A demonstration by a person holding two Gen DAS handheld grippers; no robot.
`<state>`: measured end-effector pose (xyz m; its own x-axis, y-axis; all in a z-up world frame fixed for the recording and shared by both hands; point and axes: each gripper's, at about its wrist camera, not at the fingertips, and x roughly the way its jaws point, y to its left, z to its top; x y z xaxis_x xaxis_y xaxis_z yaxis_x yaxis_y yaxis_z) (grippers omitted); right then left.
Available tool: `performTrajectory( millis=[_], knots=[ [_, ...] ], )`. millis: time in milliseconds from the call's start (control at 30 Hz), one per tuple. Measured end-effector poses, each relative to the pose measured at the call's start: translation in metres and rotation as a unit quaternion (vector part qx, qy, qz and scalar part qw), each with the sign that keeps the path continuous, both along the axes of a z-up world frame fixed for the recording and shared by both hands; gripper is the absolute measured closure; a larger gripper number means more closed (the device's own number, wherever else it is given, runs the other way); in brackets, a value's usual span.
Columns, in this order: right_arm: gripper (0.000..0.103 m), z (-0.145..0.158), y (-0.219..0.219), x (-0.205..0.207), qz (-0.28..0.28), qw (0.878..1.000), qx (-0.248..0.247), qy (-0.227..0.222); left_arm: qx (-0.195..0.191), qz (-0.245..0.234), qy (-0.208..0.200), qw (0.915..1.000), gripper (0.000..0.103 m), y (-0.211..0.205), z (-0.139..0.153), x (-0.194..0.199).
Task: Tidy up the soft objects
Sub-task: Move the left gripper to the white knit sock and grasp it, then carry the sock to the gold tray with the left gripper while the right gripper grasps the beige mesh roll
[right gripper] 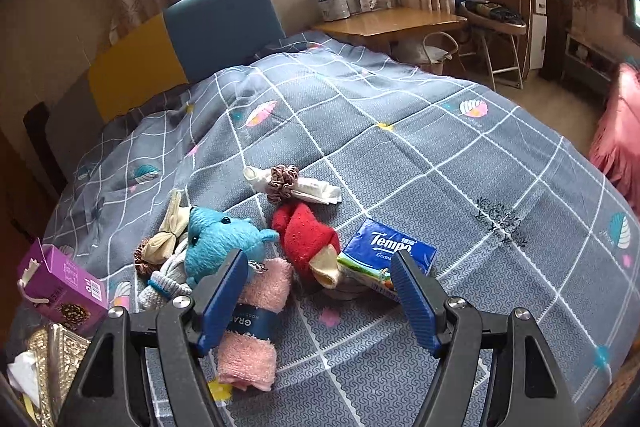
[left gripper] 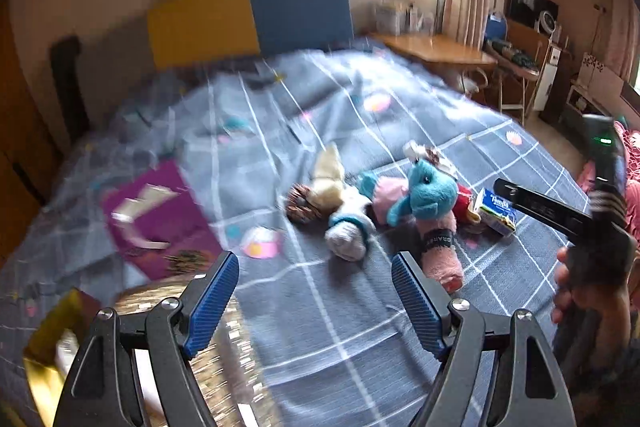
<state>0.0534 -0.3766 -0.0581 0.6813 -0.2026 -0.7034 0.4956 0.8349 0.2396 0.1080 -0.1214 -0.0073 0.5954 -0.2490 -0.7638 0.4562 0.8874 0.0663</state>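
Both views look down over a bed covered by a grey checked quilt, with the soft things heaped together on it.

In the right wrist view, the right tool stands with its blue pads apart and nothing between them, low in the frame. Just above its left pad lies a blue plush toy; beneath that, a rolled pink towel with a dark band runs down toward the bottom centre, passing behind the left pad. A red sock lies at centre, touching a blue Tempo tissue pack to its right. Above them a white rolled cloth carries a brown scrunchie. At the left edge a purple carton lies open, and a gold sequinned bag fills the lower left corner.

In the blurred left wrist view, the left tool also has its pads apart, empty, over bare quilt. The same heap sits at centre: plush toy, pink towel, tissue pack. The purple carton lies at left, the gold bag at lower left. At the right edge a hand grips the right tool's handle.
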Motion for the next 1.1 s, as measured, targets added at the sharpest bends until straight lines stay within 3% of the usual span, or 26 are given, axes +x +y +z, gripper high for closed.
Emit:
performTrajectory(
  millis=[133, 300, 667, 767, 867, 1100],
  knots=[
    [0.027, 0.0, -0.001, -0.001, 0.002, 1.0, 0.011, -0.003, 0.017, 0.007, 0.05, 0.9986, 0.032, -0.024, -0.032, 0.035],
    [0.027, -0.001, -0.004, -0.001, 0.005, 1.0, 0.03, -0.003, 0.036, 0.004, 0.087, 0.9955, 0.034, -0.043, -0.067, 0.069],
    [0.027, -0.01, -0.012, 0.003, 0.006, 0.997, 0.072, 0.006, 0.04, -0.027, 0.122, 0.9914, 0.035, -0.078, -0.112, 0.104],
    [0.027, -0.013, -0.011, 0.005, 0.008, 0.997, 0.075, 0.01, 0.047, -0.033, 0.134, 0.9893, 0.061, -0.084, -0.124, 0.106],
    [0.027, -0.013, -0.012, 0.004, 0.006, 0.997, 0.073, 0.011, 0.036, -0.034, 0.127, 0.9907, 0.071, -0.078, -0.118, 0.098],
    [0.027, -0.009, -0.01, 0.002, 0.009, 0.998, 0.065, 0.002, 0.017, -0.033, 0.121, 0.992, 0.072, -0.051, -0.083, 0.063]
  ],
)
